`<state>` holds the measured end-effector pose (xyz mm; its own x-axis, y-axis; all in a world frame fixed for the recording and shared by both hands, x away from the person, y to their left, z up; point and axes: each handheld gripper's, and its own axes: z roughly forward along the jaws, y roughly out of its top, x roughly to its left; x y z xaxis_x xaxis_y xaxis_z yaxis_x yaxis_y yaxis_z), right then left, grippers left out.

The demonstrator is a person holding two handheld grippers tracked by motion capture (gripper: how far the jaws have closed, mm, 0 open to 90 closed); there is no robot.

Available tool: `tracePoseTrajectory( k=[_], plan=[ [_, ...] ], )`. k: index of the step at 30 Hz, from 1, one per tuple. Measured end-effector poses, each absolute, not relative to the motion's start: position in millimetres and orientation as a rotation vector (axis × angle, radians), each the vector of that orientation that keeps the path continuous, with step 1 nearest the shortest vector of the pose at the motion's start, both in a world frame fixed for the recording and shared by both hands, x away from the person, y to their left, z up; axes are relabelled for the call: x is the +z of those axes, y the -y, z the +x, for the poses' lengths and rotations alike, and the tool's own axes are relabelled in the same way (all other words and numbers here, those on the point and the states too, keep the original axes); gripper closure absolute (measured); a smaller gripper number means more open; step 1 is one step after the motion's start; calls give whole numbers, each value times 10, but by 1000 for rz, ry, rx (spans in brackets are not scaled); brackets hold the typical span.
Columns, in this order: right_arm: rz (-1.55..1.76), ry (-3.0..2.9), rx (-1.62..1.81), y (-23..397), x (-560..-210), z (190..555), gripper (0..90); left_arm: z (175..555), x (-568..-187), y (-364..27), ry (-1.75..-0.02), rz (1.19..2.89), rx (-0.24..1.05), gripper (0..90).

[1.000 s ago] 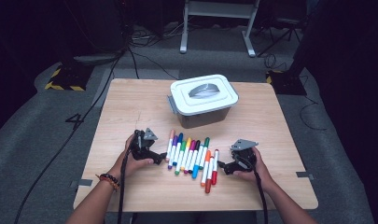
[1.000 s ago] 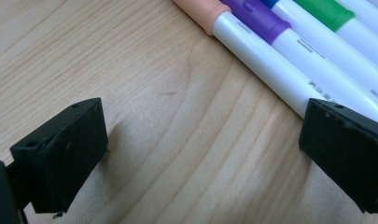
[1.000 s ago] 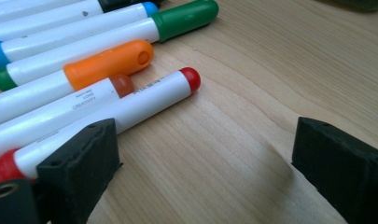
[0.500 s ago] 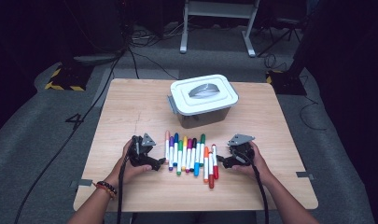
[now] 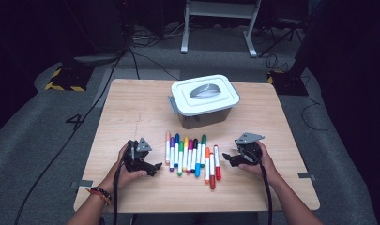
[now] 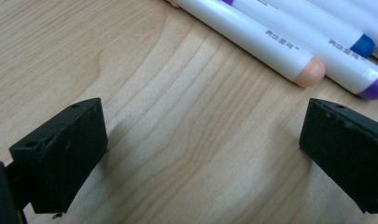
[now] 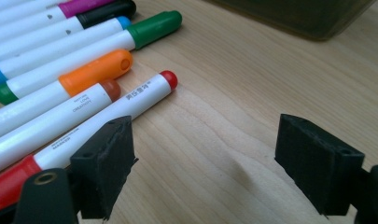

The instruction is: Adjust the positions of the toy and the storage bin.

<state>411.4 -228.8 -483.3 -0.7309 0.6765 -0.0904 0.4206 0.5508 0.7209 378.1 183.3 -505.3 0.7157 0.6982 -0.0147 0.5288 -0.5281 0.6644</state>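
A row of several coloured markers (image 5: pixel 192 157) lies side by side on the wooden table (image 5: pixel 131 108). Just left of the row, my left gripper (image 5: pixel 155 167) points at it with jaws wide open. In the left gripper view, my left gripper (image 6: pixel 200 154) has only bare wood between its jaws, with the peach-capped marker (image 6: pixel 252 39) just beyond. My right gripper (image 5: pixel 227 158) faces the row from the right. Its jaws have just been closing a little and hold nothing. In the right gripper view, my right gripper (image 7: pixel 203 163) is open beside the red marker (image 7: pixel 130 100).
A grey box with a white handled lid (image 5: pixel 205 98) stands shut behind the markers, and its wall (image 7: pixel 308 14) appears at the top of the right gripper view. Bare wood lies on the left and right of the tabletop. Cables run across the dark floor beyond.
My left gripper has slid slightly left and toward the near edge, away from the marker row. The right hand has stayed about where it was.
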Motion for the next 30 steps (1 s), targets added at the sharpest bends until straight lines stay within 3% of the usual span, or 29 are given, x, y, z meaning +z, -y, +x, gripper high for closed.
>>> tracePoseTrajectory(
  k=[17, 30],
  plan=[
    [891, -2298, 1236, 2616, -4131, 4237, 210, 3637, -5055, -1949, -918, 2263, 326, 12],
    [771, -2306, 1202, 2241, -3494, 4711, 225, 3605, -5057, -1969, -908, 2264, 324, 12]
  ],
)
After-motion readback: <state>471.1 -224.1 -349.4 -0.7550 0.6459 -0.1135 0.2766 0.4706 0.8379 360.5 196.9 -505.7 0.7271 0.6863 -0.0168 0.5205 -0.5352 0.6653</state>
